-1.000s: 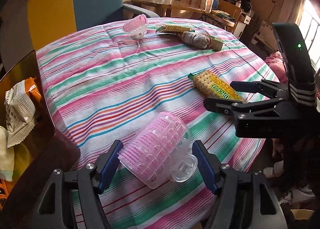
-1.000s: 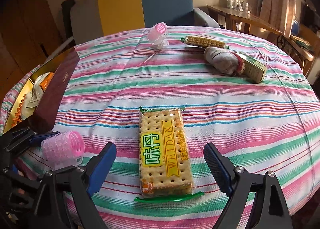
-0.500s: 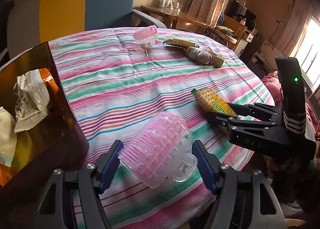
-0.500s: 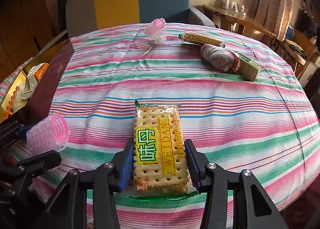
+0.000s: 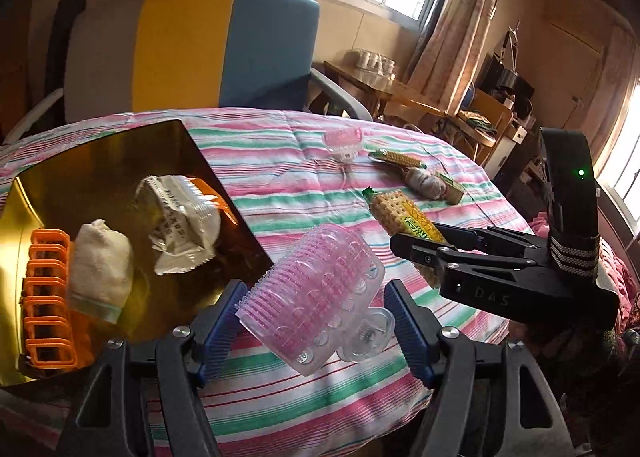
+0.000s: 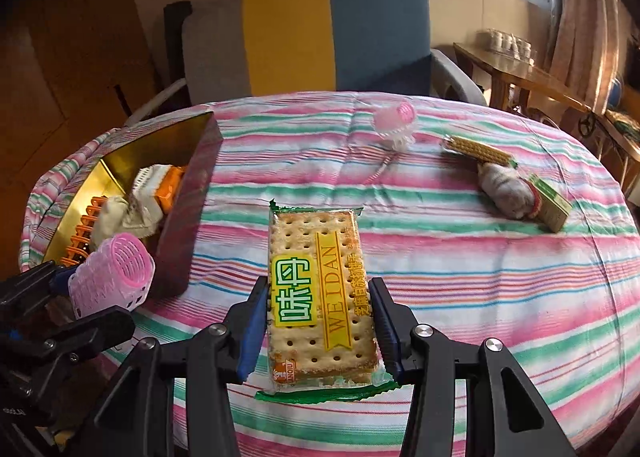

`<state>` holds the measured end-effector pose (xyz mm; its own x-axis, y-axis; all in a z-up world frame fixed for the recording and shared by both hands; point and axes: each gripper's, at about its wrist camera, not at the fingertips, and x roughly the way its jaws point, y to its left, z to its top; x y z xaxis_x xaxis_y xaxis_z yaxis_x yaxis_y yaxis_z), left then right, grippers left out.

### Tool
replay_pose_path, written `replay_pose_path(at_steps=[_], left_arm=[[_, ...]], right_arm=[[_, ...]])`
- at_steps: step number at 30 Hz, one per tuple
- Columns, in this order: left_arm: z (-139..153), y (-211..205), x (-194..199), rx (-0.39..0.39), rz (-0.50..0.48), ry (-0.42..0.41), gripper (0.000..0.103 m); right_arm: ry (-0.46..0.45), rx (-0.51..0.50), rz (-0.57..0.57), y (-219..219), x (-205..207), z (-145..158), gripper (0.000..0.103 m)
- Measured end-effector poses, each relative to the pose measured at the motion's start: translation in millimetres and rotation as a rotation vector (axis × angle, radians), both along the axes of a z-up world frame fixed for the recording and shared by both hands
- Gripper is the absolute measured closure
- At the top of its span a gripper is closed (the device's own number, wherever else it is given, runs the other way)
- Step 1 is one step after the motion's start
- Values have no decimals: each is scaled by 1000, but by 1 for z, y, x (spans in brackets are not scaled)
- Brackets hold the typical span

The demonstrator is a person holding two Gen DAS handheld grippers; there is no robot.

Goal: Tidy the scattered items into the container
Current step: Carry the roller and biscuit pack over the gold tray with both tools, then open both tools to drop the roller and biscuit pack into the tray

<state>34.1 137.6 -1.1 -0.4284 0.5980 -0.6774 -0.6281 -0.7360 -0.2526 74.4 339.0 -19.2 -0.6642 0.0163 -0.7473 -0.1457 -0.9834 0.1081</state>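
You are holding a bristly, translucent pink plastic hair roller in your left claw, and a glossy cellophane-wrapped cracker pack in your right claw. Both are showing matt black plastic arms and ribbed blue pads. Soft striped cloth is covering the tabletop; the container is gleaming mirror-gold inside.
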Motion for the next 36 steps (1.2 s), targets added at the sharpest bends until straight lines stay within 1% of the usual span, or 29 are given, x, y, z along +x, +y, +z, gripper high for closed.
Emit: replay_pose_path(at_steps=[3,7,13,17,20,25,31,36], left_arm=[[7,-24,-10,5,68,20,31],[10,-58,-29,-7,164,31,31],[8,-104,-59,-43,285,43,31],[2,-125,-81,-61,345,32,31],[-3,-137,-97,-77,379,27,31],[-11,-149,-118,-98,414,21,31],[-17,-154,-136,-130,445,21,31],[-27,-158,-150,-162,474,-4,31]], right_arm=[[28,-2,63,-23,-16,12,54],[53,-3,144,-55,-36,22,54],[80,-14,264,-102,-61,33,54],[92,-6,342,-134,-75,37,54],[80,-4,378,-152,-87,33,54],[44,-12,408,-168,-106,20,54],[-5,-20,411,-176,-122,3,54],[-28,-22,420,-180,-128,-6,54]])
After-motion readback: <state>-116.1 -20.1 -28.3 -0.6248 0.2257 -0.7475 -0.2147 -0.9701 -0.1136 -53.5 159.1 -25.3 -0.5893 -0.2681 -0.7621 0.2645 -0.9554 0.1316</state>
